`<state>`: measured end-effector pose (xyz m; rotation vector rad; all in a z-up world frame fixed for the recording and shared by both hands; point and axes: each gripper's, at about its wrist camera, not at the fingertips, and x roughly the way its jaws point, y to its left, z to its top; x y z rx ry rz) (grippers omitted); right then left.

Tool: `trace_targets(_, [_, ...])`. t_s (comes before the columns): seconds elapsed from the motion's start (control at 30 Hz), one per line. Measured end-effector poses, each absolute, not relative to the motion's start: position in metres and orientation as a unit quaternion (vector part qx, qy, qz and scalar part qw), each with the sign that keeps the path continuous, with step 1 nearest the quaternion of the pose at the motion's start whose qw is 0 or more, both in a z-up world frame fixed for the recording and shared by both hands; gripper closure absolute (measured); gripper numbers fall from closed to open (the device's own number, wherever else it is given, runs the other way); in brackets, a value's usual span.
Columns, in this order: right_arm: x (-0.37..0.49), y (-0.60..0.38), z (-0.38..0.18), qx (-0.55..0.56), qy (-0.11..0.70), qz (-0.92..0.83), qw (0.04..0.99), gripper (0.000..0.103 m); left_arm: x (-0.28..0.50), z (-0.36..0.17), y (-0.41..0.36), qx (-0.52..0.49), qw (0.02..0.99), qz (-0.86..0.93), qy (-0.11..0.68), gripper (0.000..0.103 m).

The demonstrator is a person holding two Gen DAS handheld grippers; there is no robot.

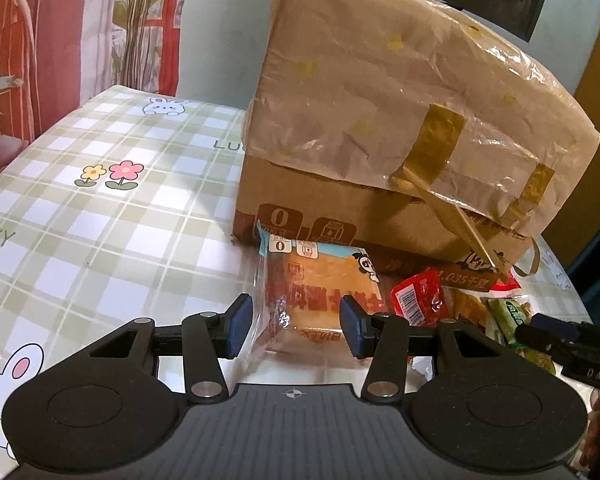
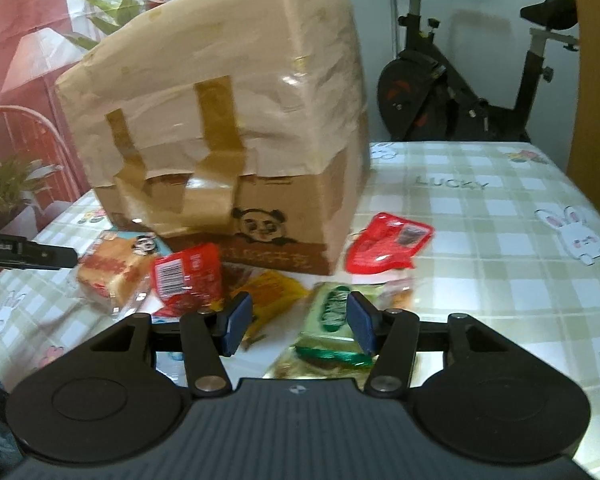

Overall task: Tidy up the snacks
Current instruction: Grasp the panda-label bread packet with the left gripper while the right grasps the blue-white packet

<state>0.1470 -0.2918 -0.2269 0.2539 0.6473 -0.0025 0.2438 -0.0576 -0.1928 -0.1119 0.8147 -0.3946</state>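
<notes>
A cardboard box [image 1: 380, 120] wrapped in brown paper and tape stands on the checked tablecloth [image 1: 100, 200]; it also shows in the right wrist view [image 2: 228, 120]. Snack packets lie in front of it. My left gripper [image 1: 296, 326] is open, its jaws on either side of a bread packet [image 1: 320, 292] without squeezing it. My right gripper [image 2: 296, 322] is open above a green packet [image 2: 332, 320]. Red packets [image 2: 188, 280] [image 2: 388, 248], a yellow packet [image 2: 272, 296] and the bread packet [image 2: 112, 276] lie around it.
An exercise bike [image 2: 460, 80] stands behind the table. A red curtain and a plant [image 1: 140, 20] are at the back left. The right gripper's fingertip [image 1: 556, 336] shows at the right edge of the left wrist view.
</notes>
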Motion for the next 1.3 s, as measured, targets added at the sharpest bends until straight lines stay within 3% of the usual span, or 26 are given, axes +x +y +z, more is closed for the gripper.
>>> trace_targets(0.27, [0.162, -0.241, -0.229, 0.096, 0.357, 0.082, 0.925, 0.047, 0.244, -0.196, -0.057, -0.056, 0.896, -0.193, 0.397, 0.047])
trace_targets(0.37, [0.167, -0.228, -0.230, 0.081, 0.360, 0.094, 0.925, 0.039, 0.245, -0.198, -0.055, -0.059, 0.894, -0.191, 0.400, 0.047])
trace_targets(0.67, [0.178, -0.213, -0.233, 0.066, 0.383, 0.118, 0.914, 0.039, 0.248, -0.201, -0.052, -0.067, 0.893, -0.184, 0.405, 0.045])
trace_targets(0.83, [0.179, -0.210, -0.241, 0.063, 0.396, 0.118, 0.909, 0.040, 0.248, -0.201, -0.054, -0.064, 0.893, -0.185, 0.405, 0.033])
trace_targets(1.0, [0.175, -0.217, -0.239, 0.081, 0.384, 0.122, 0.912, 0.055, 0.253, -0.200, -0.068, -0.039, 0.895, -0.195, 0.400, 0.025])
trace_targets(1.2, [0.170, -0.225, -0.234, 0.089, 0.364, 0.104, 0.921, 0.055, 0.263, -0.204, -0.102, 0.004, 0.888, -0.218, 0.404, 0.012])
trace_targets(1.3, [0.169, -0.227, -0.235, 0.091, 0.365, 0.101, 0.921, 0.055, 0.268, -0.208, -0.113, 0.023, 0.892, -0.208, 0.400, 0.011])
